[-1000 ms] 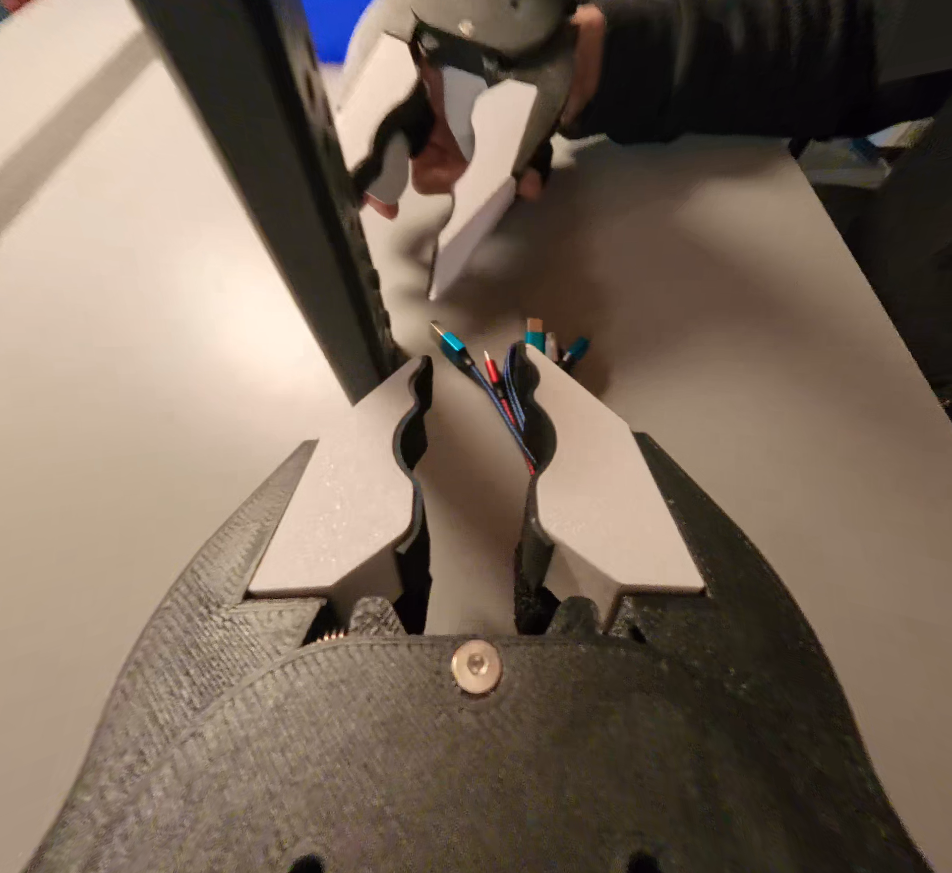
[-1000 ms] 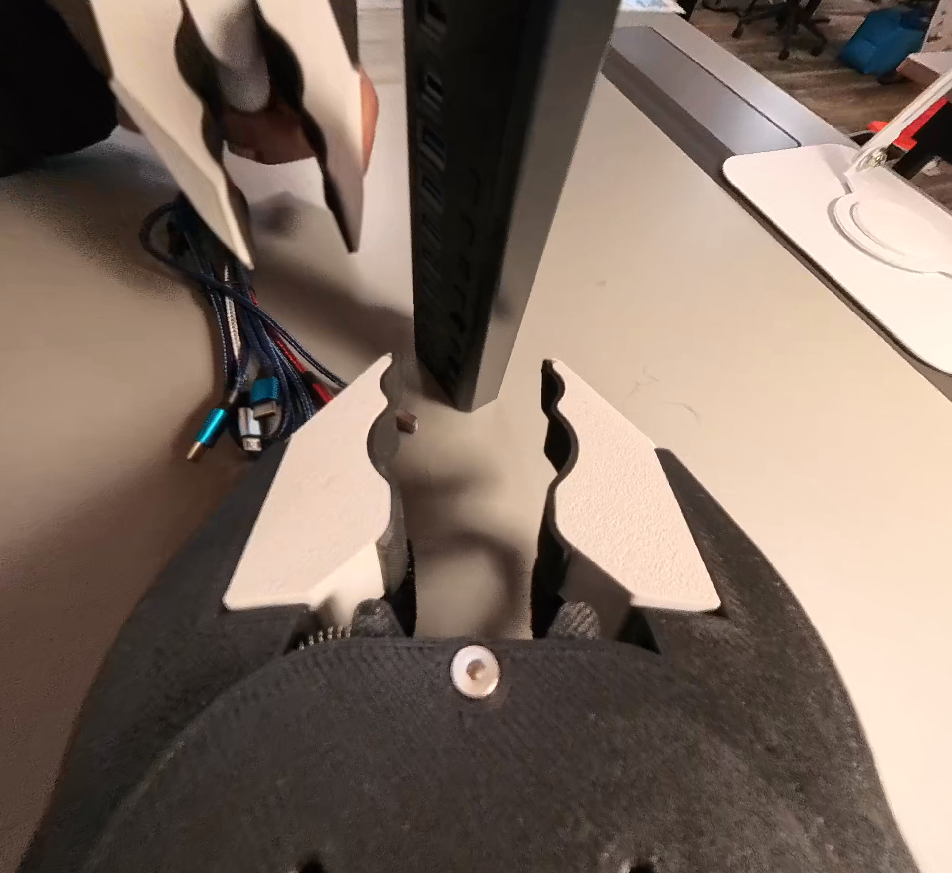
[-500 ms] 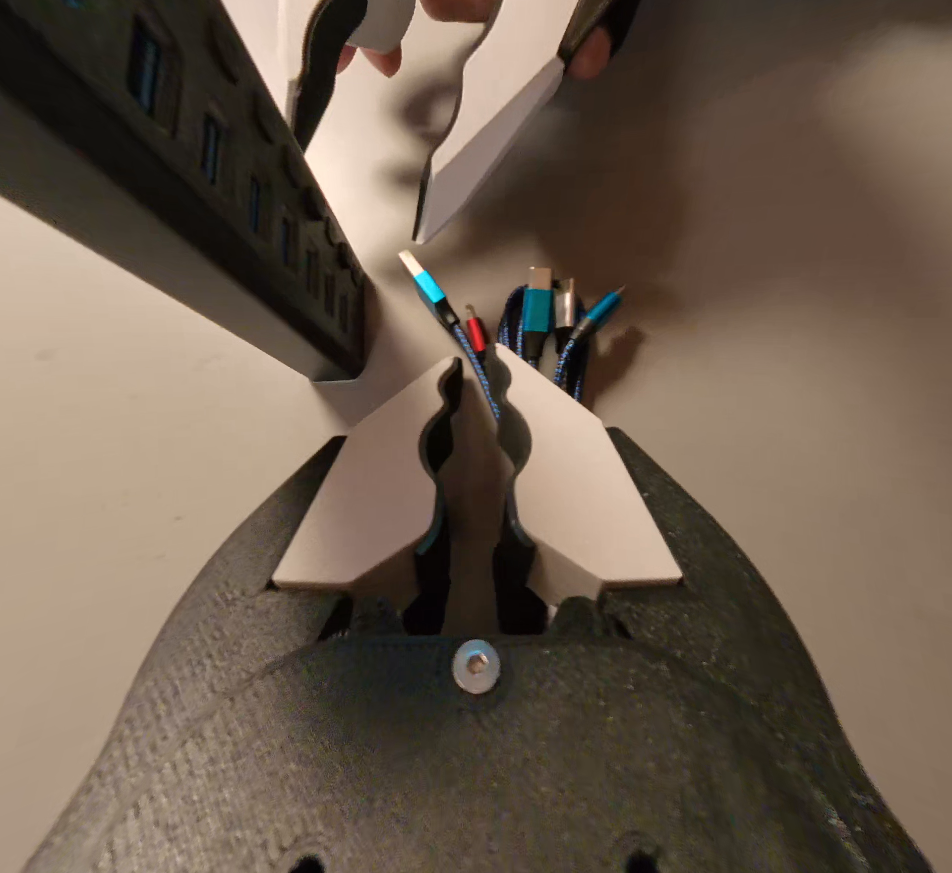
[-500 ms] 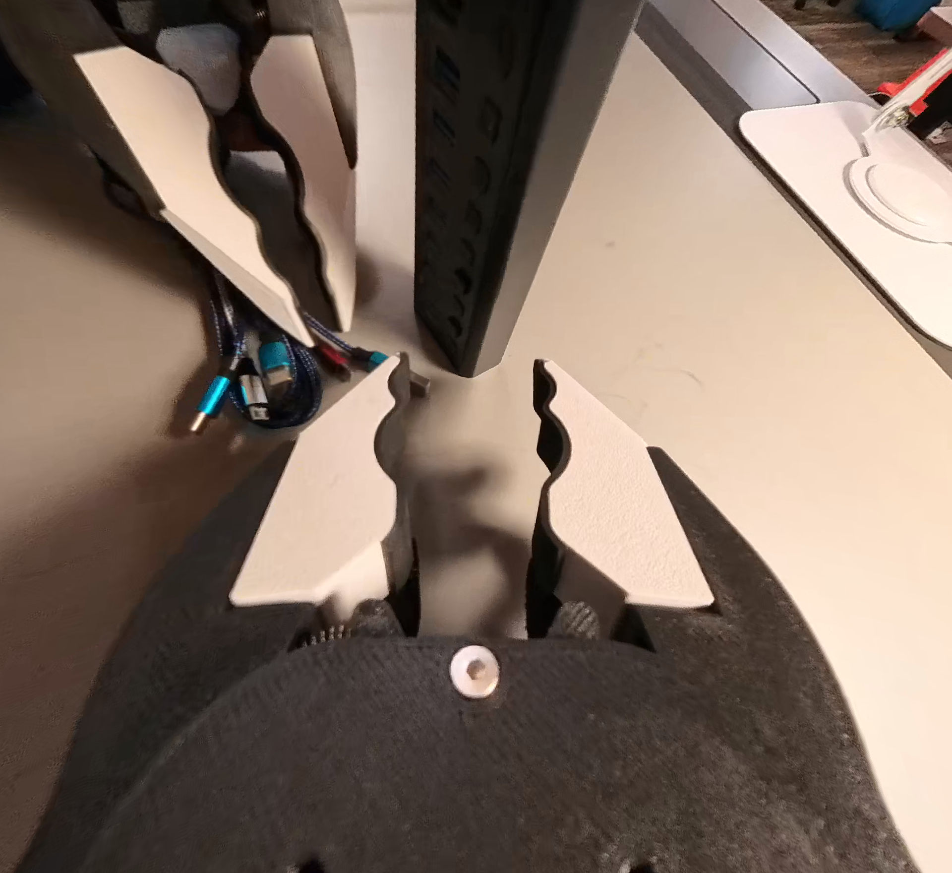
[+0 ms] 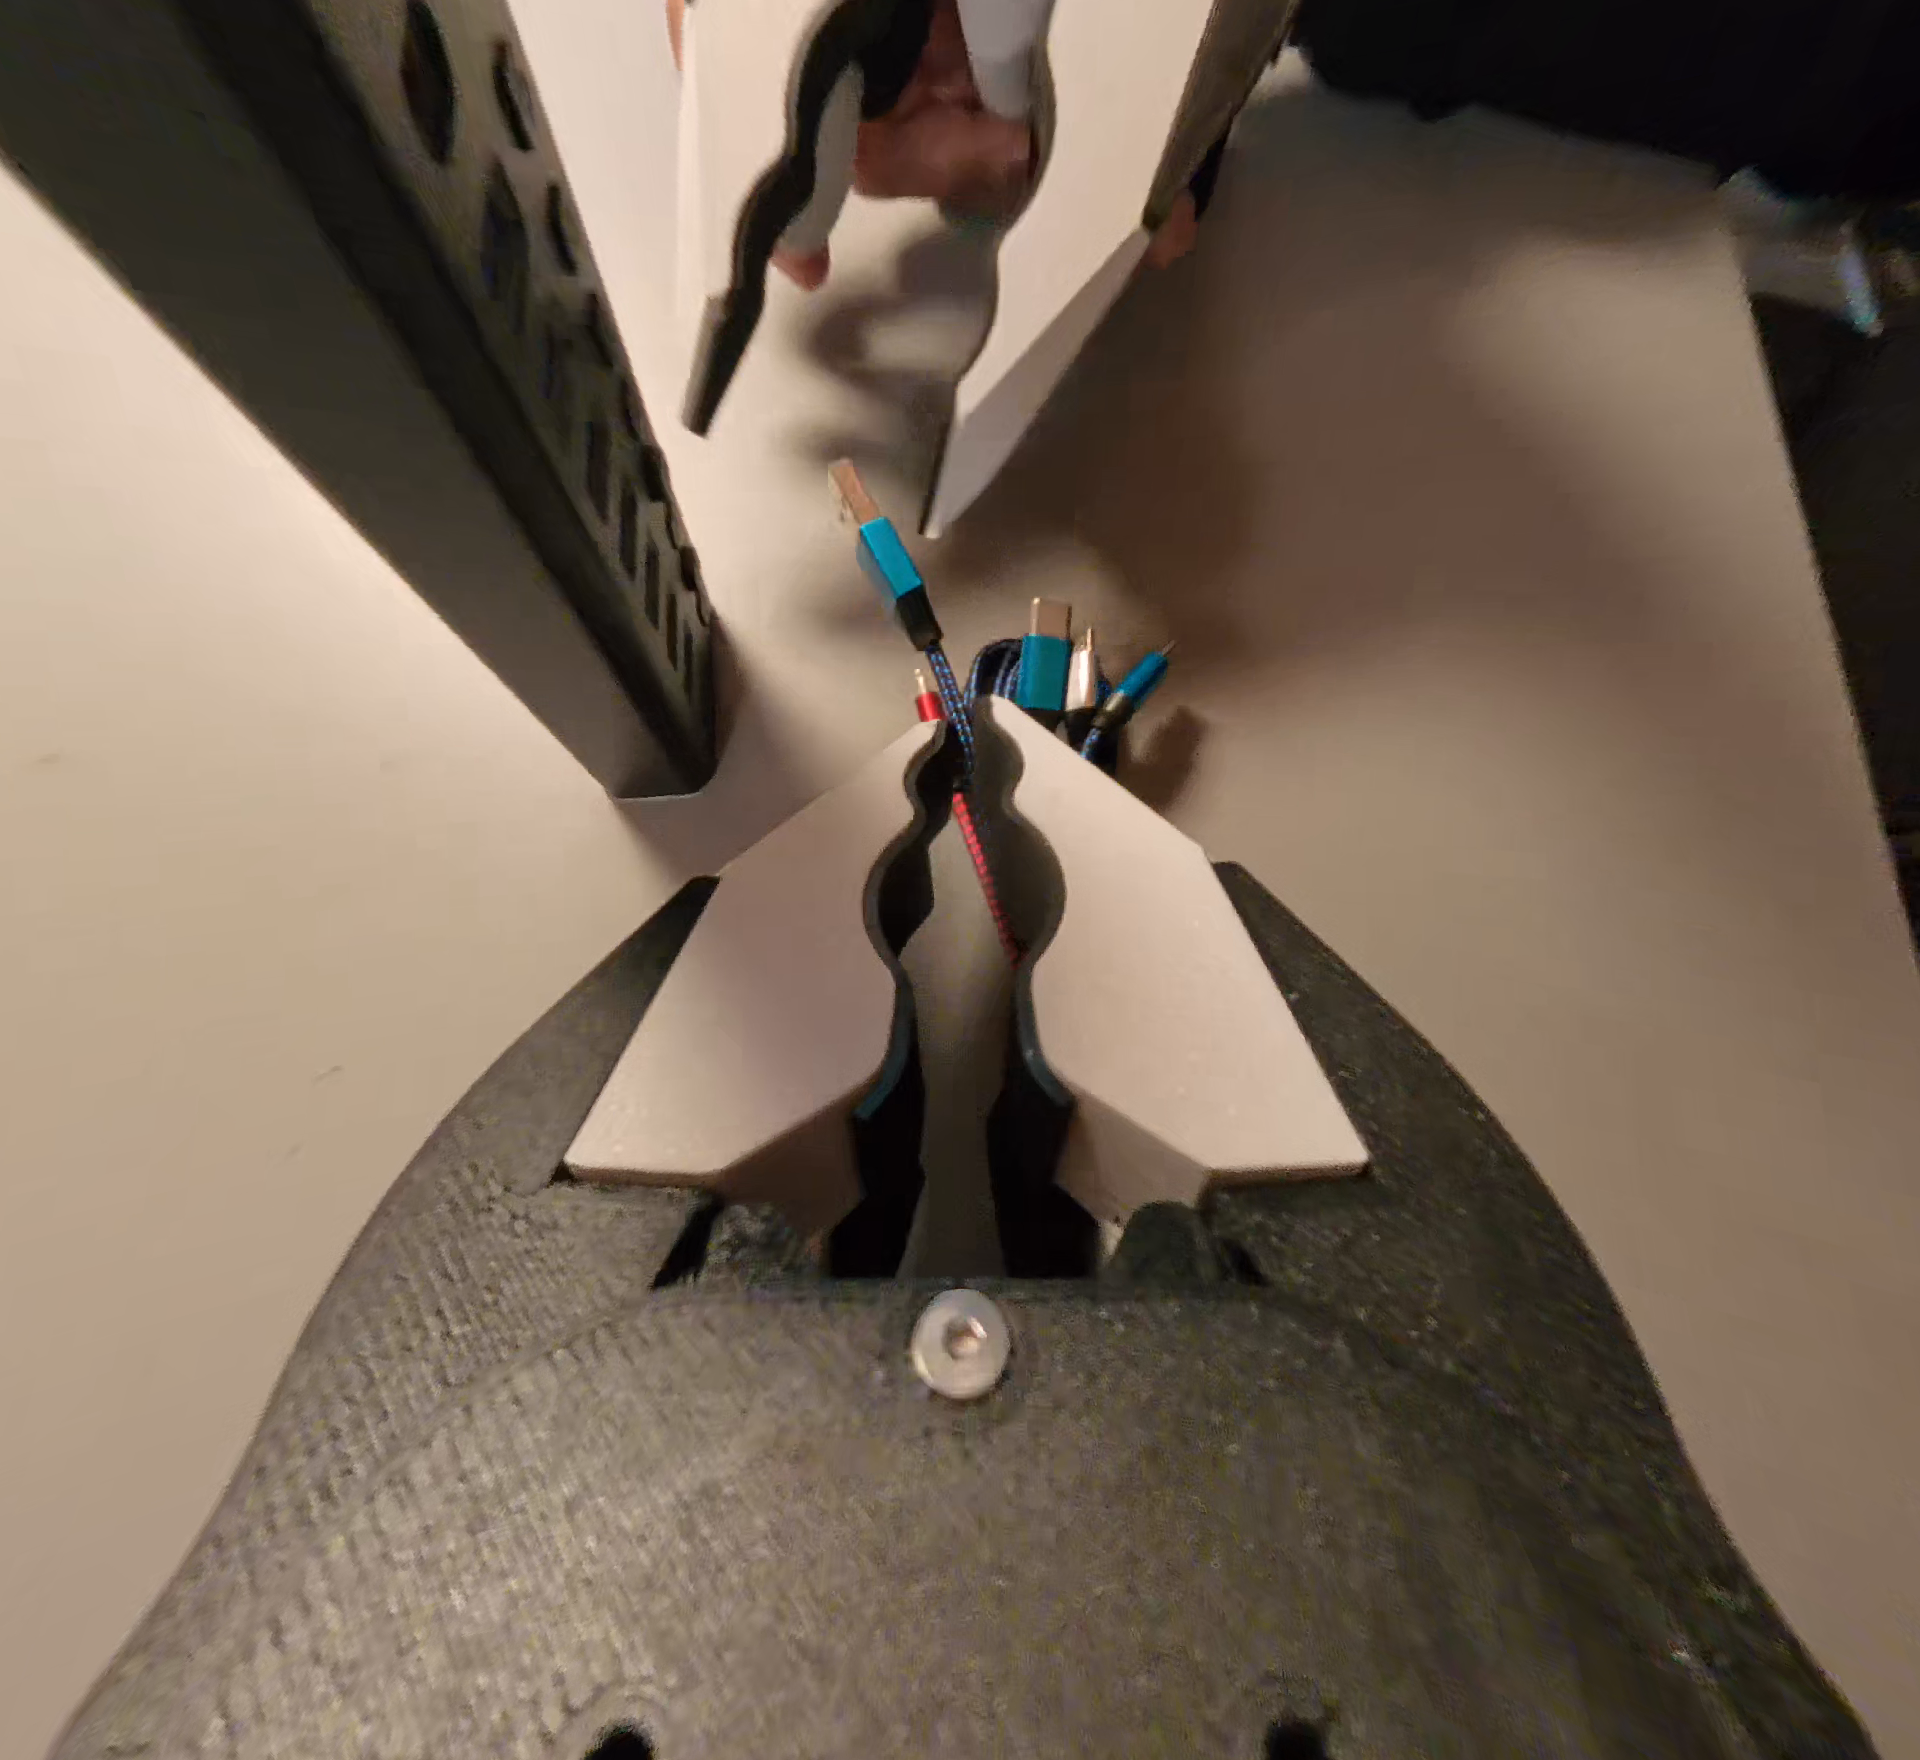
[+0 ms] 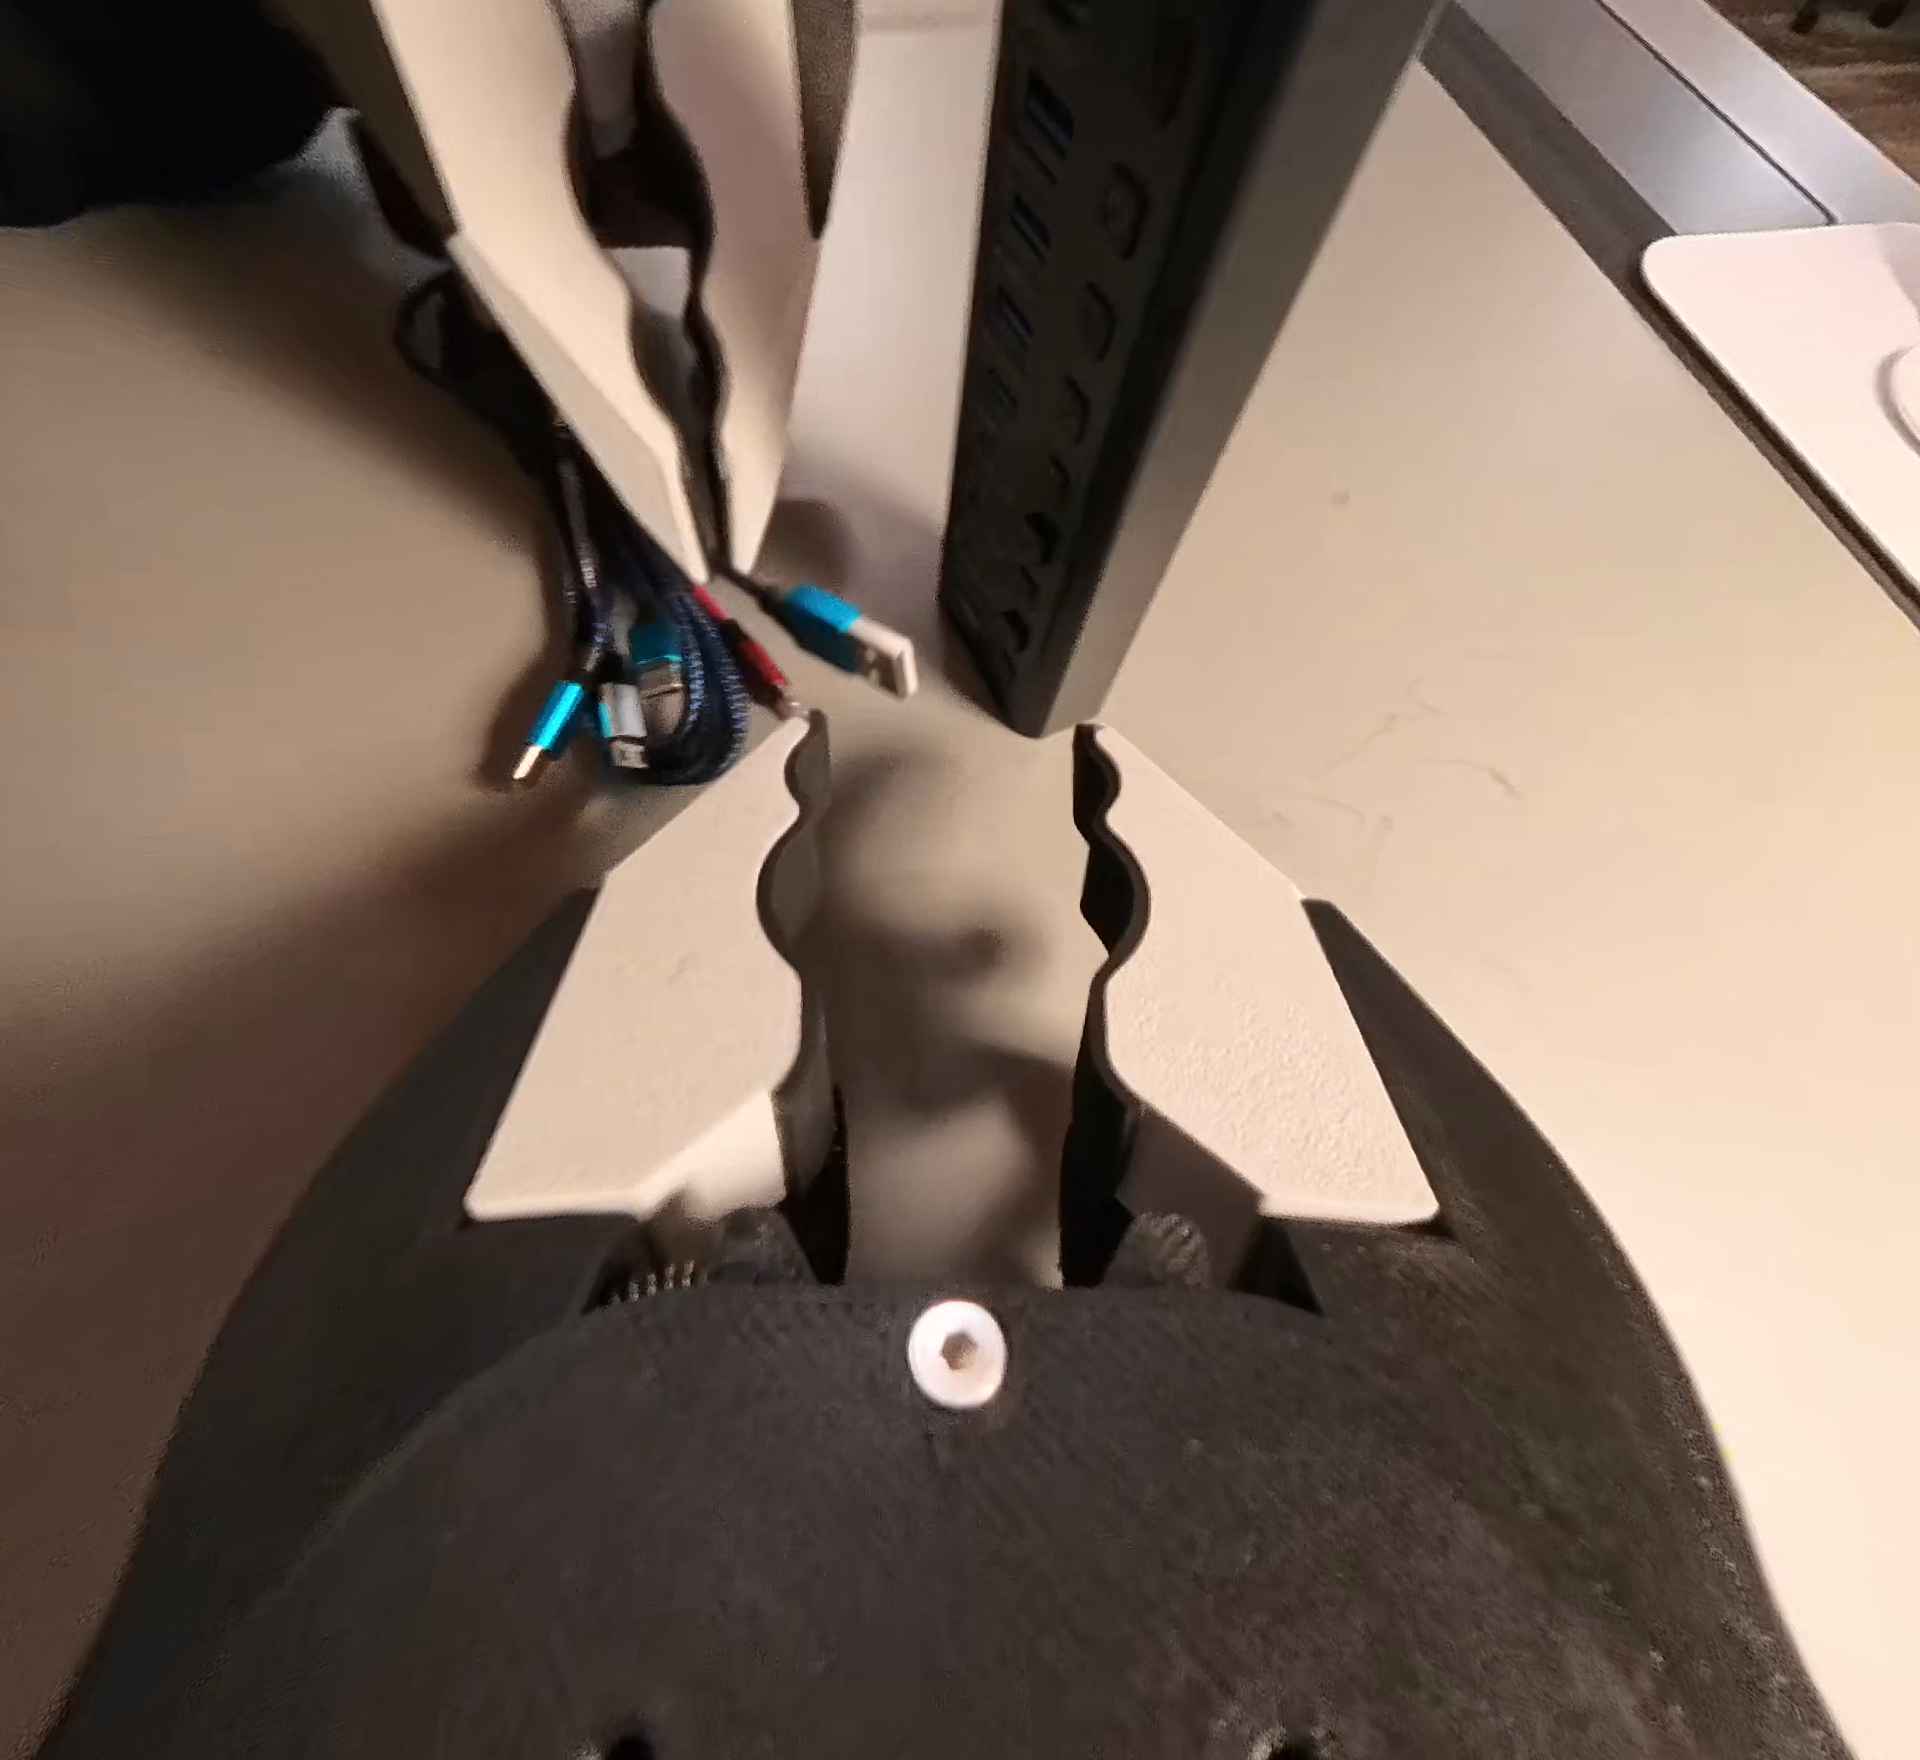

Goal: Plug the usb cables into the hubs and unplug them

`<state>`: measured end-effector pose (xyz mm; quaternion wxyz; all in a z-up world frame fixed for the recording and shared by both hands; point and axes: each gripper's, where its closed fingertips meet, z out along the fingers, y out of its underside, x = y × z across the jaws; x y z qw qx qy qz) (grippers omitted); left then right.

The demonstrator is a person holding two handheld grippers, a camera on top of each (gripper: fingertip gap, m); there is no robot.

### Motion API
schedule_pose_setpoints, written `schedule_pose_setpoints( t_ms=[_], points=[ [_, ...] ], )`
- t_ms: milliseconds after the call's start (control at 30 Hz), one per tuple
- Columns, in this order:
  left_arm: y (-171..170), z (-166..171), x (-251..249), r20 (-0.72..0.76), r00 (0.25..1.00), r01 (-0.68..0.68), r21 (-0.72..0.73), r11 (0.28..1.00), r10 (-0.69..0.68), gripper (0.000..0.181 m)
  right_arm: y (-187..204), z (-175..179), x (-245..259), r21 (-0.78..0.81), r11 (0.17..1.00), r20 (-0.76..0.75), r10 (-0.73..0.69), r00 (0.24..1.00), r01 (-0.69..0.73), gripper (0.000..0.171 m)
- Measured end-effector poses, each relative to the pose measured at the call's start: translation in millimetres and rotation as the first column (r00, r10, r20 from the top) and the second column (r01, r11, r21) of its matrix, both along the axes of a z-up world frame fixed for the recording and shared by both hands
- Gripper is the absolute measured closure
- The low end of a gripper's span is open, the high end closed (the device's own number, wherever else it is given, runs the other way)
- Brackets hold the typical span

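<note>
Braided blue cable (image 5: 951, 708) runs between the fingers of the left gripper (image 5: 961, 739), which are pinched narrow on it just behind its plug; the teal USB-A plug (image 5: 888, 557) sticks out past the fingertips, just beside the lower end of the hub (image 5: 499, 276). The hub is a long black bar with a row of ports down 1 face, its lower end on the bench. The right gripper (image 6: 951, 734) sits in front of the hub's end with its fingers apart and nothing between them. The other cables (image 6: 644, 682) lie bundled on the bench (image 6: 1455, 671) to the side of the hub, beyond the held plug.

The cable looks light and floppy, so a grip on the cord likely lets the plug droop and twist; the stiff teal shell seems the better hold. The hub may tip when pushed and probably needs bracing.

The bench is plain, pale and smooth. Beyond the hub in the right wrist view lie a white pad (image 6: 1787, 339) and dim room
</note>
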<state>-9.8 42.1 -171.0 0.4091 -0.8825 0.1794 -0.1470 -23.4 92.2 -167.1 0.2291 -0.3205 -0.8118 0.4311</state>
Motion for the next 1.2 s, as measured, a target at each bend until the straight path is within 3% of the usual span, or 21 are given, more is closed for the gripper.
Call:
schedule_pose_setpoints(
  t_ms=[33,333,667,1200],
  points=[
    [-0.2,4.3,1.0,0.021,1.0,0.006,0.017,1.0,-0.006,0.175,-2.8,1.8,3.7,-0.013,1.0,-0.003,0.028,1.0,-0.028,0.124],
    [-6.5,21.3,19.7,0.118,0.982,0.125,0.156,0.98,-0.144,0.175,-31.4,35.8,28.4,-0.222,0.951,-0.098,0.2,0.975,-0.217,0.136],
    [-4.3,22.5,22.1,0.159,0.977,0.116,0.166,0.979,-0.143,0.175,-35.8,36.9,22.4,-0.186,0.965,-0.145,0.159,0.976,-0.185,0.16],
    [-2.2,28.5,23.6,0.212,0.967,0.101,0.192,0.976,-0.142,0.176,-35.8,42.5,23.5,-0.298,0.936,-0.09,0.167,0.982,-0.186,0.142]
  ],
)
